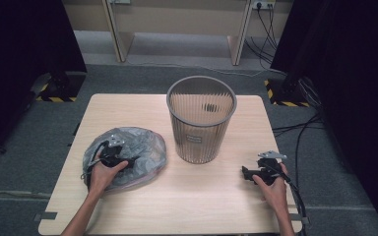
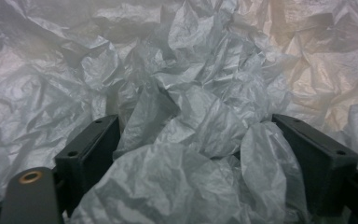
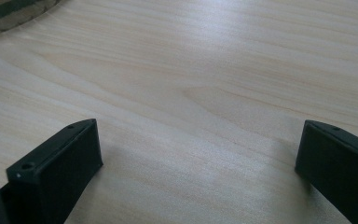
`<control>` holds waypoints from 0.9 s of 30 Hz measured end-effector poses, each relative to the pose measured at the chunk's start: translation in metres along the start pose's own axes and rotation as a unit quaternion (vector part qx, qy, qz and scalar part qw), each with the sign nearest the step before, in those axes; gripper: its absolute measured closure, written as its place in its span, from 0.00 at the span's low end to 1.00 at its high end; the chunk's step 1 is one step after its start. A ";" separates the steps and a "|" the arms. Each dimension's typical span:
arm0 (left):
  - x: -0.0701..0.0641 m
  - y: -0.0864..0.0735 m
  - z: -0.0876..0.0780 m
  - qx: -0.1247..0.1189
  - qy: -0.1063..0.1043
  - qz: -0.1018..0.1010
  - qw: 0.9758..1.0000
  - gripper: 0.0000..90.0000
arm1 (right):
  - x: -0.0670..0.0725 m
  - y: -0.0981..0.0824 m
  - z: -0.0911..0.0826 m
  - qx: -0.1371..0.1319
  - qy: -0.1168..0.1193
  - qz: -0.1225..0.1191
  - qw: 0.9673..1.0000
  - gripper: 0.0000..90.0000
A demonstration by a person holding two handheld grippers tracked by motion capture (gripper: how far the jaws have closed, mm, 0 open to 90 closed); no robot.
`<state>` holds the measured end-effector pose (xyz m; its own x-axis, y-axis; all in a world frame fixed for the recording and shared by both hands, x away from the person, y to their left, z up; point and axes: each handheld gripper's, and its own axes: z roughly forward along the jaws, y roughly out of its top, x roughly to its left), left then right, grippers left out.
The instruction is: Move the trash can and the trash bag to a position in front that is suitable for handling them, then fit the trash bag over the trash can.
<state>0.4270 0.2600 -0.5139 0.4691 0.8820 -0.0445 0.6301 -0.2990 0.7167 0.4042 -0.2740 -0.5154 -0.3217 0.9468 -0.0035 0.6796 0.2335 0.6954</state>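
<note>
A crumpled grey translucent plastic bag lies on the left half of the wooden table. My left gripper rests on top of it, held in a hand. In the left gripper view the bag's wrinkled folds bulge up between the two black jaws of the left gripper, which stand wide apart. My right gripper sits low over the table's right side and points left. Its jaws are open with bare wood between them.
A grey ribbed wastebasket stands upright at the table's middle back, between the two grippers; its base edge appears in the right gripper view. Cables trail off the table's right edge. Dark curtains flank the room.
</note>
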 end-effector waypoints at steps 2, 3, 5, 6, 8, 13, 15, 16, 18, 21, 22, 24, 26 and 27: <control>-0.002 -0.002 -0.002 -0.002 -0.002 0.003 1.000 0.25 | 0.000 0.000 0.000 0.000 0.000 0.000 1.000 0.00; -0.003 -0.002 -0.003 -0.003 -0.004 0.005 1.000 0.27 | 0.000 0.000 0.000 0.000 0.000 0.000 1.000 0.00; -0.004 -0.002 -0.005 -0.002 -0.005 0.013 1.000 0.32 | 0.000 0.000 0.000 0.000 0.000 0.000 1.000 0.00; -0.005 -0.002 -0.005 -0.002 -0.006 0.015 1.000 0.36 | 0.000 0.000 0.000 0.000 0.000 0.000 1.000 0.00; -0.007 -0.002 -0.006 -0.003 -0.009 0.021 1.000 0.42 | 0.000 0.000 0.000 0.000 0.000 0.000 1.000 0.00; -0.009 -0.001 -0.007 -0.013 -0.017 0.028 0.999 0.62 | 0.000 0.000 0.000 0.000 0.001 -0.001 1.000 0.00; -0.009 -0.001 -0.007 -0.014 -0.018 0.031 0.999 0.71 | 0.000 0.000 0.000 0.000 0.001 -0.001 1.000 0.00; -0.010 0.000 -0.009 -0.022 -0.020 0.033 0.999 0.75 | 0.000 0.000 0.000 0.001 0.001 -0.001 1.000 0.00; -0.011 0.000 -0.011 -0.029 -0.020 0.036 0.999 0.80 | 0.000 0.000 0.000 0.001 0.001 -0.001 1.000 0.00; -0.011 0.001 -0.015 -0.036 -0.022 0.038 0.998 0.85 | 0.000 0.000 0.000 0.001 0.002 -0.001 1.000 0.00; -0.011 0.001 -0.016 -0.041 -0.025 0.037 0.998 0.86 | 0.000 0.000 0.000 0.000 0.002 -0.002 1.000 0.00; -0.011 0.002 -0.020 -0.049 -0.029 0.034 0.998 0.88 | 0.000 0.000 0.000 0.000 0.002 -0.005 1.000 0.00; -0.011 0.004 -0.025 -0.056 -0.029 0.037 0.997 0.89 | 0.000 0.000 0.000 0.000 0.002 -0.004 1.000 0.00; -0.011 0.006 -0.027 -0.062 -0.028 0.038 0.997 0.90 | 0.000 0.000 0.000 0.000 0.002 -0.004 1.000 0.00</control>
<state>0.4087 0.2584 -0.4899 0.5486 0.8357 -0.0238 0.5126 -0.3137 0.7993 0.4046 -0.2739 -0.5154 -0.3301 0.9439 -0.0070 0.6766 0.2418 0.6955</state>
